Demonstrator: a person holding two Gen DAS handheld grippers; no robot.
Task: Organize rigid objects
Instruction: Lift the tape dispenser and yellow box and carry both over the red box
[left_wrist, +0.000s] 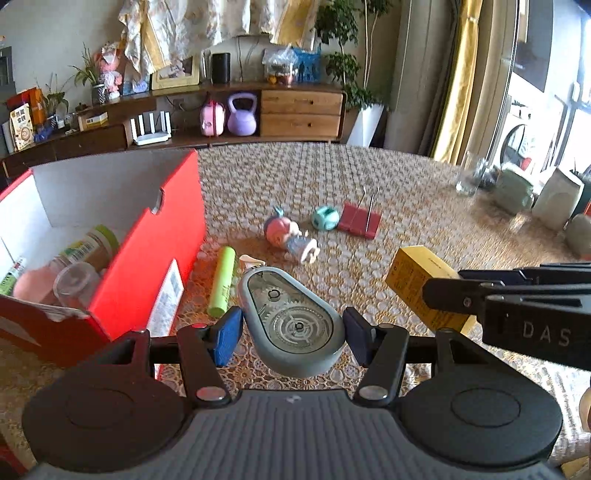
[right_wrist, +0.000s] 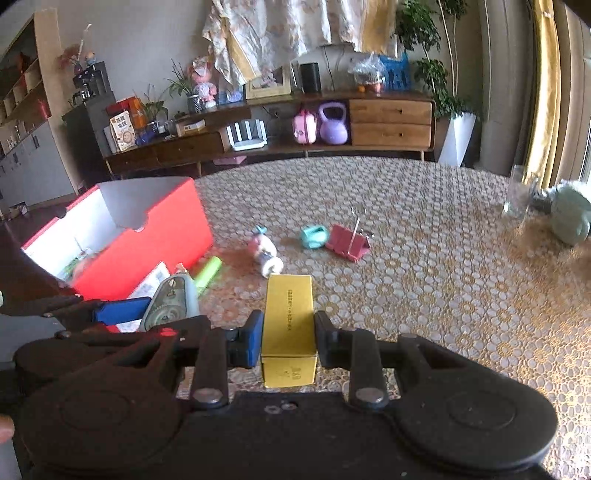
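My left gripper (left_wrist: 293, 334) is shut on a grey teardrop-shaped correction tape dispenser (left_wrist: 291, 321) with clear gears, held above the patterned tablecloth (left_wrist: 406, 206). My right gripper (right_wrist: 288, 338) is shut on a yellow box (right_wrist: 290, 325), which also shows in the left wrist view (left_wrist: 421, 284). The left gripper (right_wrist: 147, 308) with the dispenser (right_wrist: 171, 304) appears at the left of the right wrist view. An open red box (left_wrist: 147, 258) with white inner walls stands at the left; it holds a jar, a clear cup and a pink item.
On the cloth lie a green tube (left_wrist: 222, 282), a pink doll figure (left_wrist: 291, 236), a teal toy (left_wrist: 325, 218) and a red holder with metal picks (left_wrist: 360, 220). A glass (right_wrist: 521, 195) and a pale green pot (right_wrist: 570, 218) stand at the far right. A wooden sideboard (left_wrist: 301, 112) lies beyond.
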